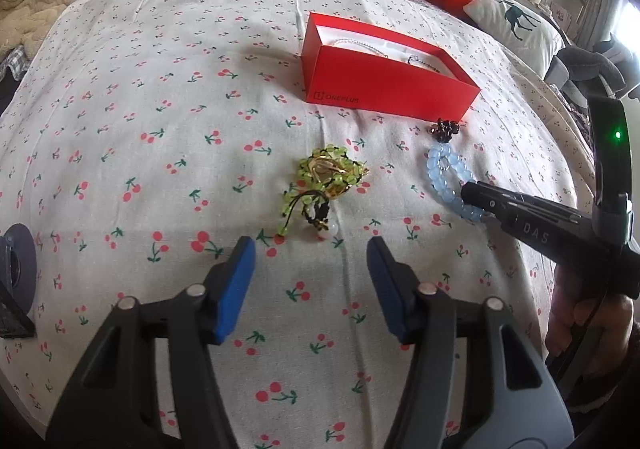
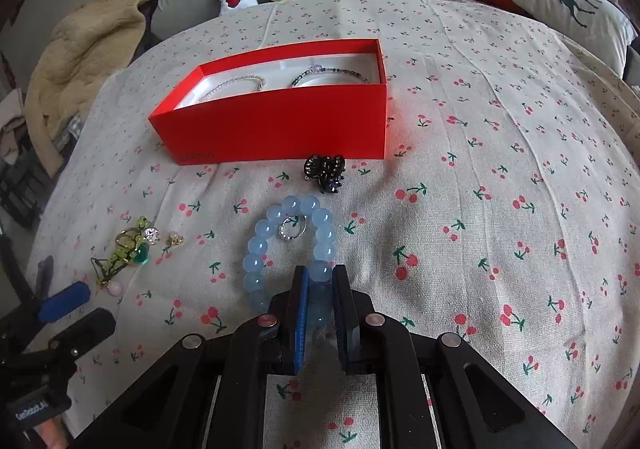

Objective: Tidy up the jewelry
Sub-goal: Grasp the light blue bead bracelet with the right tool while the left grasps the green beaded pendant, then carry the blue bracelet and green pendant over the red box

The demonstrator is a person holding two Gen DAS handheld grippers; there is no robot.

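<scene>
The red box (image 2: pixel 280 129) sits open at twelve o'clock of the right wrist view, two fine chains already inside; its near wall hides most of them. At six o'clock lies the blue bead bracelet (image 2: pixel 260 249), the right gripper (image 2: pixel 320 285) closed narrowly on one bead. Glassy round beads are likely slick and on elastic, so a grip across the strand seems surest. The left gripper (image 1: pixel 312 261) hovers wide and empty before the green bead tangle (image 1: pixel 324 177), soft and snag-prone. A small ring (image 2: pixel 293 229) lies inside the bracelet; the dark hair claw (image 2: pixel 325 172) beyond looks brittle.
</scene>
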